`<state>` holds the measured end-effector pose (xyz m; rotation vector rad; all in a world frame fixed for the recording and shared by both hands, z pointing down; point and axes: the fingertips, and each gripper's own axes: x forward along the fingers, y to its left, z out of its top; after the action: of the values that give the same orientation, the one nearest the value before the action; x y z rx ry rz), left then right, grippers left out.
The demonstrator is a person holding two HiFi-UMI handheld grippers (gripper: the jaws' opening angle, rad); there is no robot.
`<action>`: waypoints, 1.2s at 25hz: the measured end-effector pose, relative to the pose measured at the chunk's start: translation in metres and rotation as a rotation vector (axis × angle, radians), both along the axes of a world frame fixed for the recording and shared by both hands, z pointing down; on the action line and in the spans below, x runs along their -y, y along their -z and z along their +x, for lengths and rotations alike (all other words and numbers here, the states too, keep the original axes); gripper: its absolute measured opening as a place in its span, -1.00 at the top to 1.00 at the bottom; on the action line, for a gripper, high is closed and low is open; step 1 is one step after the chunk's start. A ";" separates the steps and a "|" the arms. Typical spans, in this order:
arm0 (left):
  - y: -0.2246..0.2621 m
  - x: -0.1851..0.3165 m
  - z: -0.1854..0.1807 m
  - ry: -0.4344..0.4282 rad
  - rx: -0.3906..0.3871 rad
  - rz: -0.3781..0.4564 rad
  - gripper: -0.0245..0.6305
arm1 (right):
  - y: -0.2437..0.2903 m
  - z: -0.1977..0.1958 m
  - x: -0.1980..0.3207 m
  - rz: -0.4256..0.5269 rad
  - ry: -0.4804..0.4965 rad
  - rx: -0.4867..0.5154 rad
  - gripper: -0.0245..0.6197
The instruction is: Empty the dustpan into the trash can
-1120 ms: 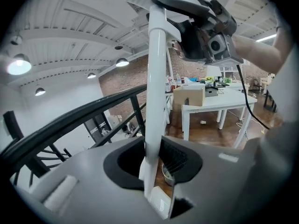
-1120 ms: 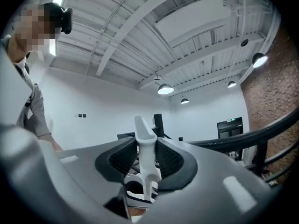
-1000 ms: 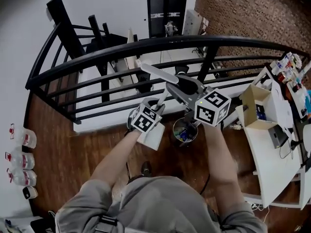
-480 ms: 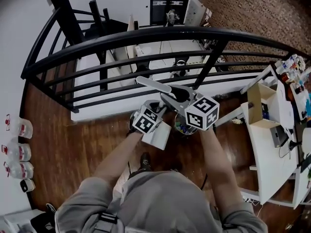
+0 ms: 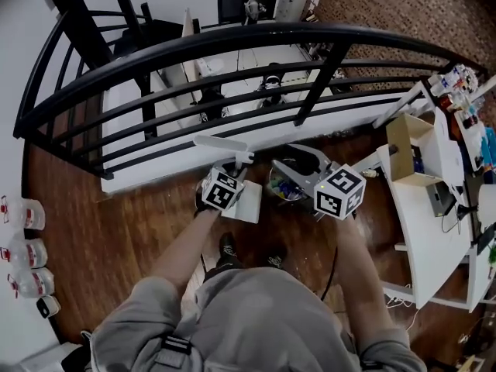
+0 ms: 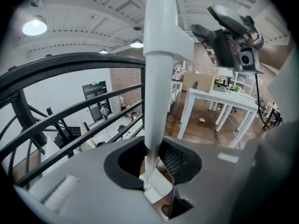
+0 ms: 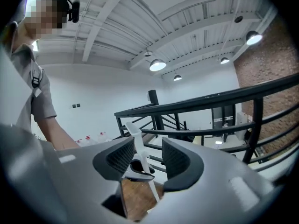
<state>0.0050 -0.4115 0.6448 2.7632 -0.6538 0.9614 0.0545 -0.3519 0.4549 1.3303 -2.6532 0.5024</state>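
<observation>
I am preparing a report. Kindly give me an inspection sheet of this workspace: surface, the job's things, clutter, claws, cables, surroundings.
Surface: glossy brown wooden floor.
Job's things: white long-handled plastic dustpan stands just left of the small round trash can, which already holds colourful rubbish.
Clutter: pale plastic bottles on the floor at far left; open cardboard box on the white table at right.
Claws: left claw shut on the dustpan's handle; right claw open, its jaws have just been opening, nothing between them.
Cables: thin black cable hanging below the right claw.
Surroundings: black curved metal railing ahead, a lower level beyond it; brick wall at upper right.
</observation>
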 end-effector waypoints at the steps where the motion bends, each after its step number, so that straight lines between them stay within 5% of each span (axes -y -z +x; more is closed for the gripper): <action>1: -0.006 0.000 0.000 0.003 0.004 -0.009 0.64 | -0.004 0.011 -0.004 -0.011 -0.034 0.002 0.41; 9: -0.042 0.020 -0.008 0.085 0.000 -0.064 0.64 | -0.030 0.061 -0.023 -0.072 -0.225 0.018 0.45; 30: -0.119 0.045 -0.057 0.360 0.021 -0.173 0.63 | -0.074 0.075 -0.055 -0.200 -0.316 0.044 0.63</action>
<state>-0.0518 -0.4566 0.7639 2.3776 -0.9779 0.9180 0.1298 -0.2967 0.5289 1.6954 -2.3557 0.8196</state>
